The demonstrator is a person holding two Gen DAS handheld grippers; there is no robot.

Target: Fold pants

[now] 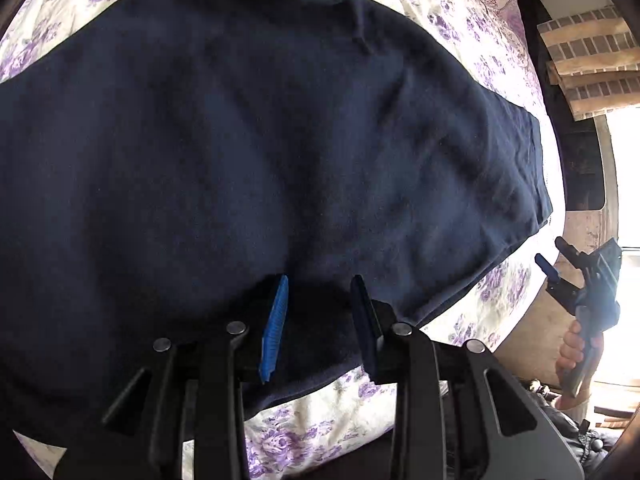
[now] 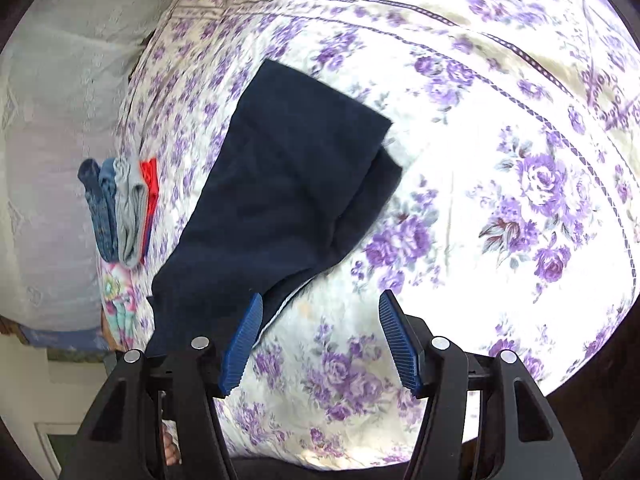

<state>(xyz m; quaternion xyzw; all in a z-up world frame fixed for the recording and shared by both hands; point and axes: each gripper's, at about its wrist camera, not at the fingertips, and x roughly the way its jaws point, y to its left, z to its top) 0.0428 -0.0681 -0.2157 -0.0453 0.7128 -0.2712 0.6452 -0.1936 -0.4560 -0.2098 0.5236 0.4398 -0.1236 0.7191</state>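
Dark navy pants (image 1: 248, 152) lie spread flat on a floral bedspread (image 1: 492, 44) and fill most of the left wrist view. My left gripper (image 1: 320, 284) hovers over their near edge, its jaws a little apart, with fabric below them but not pinched. In the right wrist view the pants (image 2: 280, 184) show as a long folded strip running away to the upper right. My right gripper (image 2: 320, 298) is open over bare bedspread (image 2: 500, 160) just right of the pants' near end, with nothing between its pads. The right gripper (image 1: 560, 256) also appears at the far right, in a hand.
A small pile of folded clothes (image 2: 120, 208), blue, grey and red, lies left of the pants by a pale pillow (image 2: 52, 120). A colourful printed garment (image 2: 118, 304) lies near it. The bed's edge and a bright window (image 1: 628, 184) are to the right.
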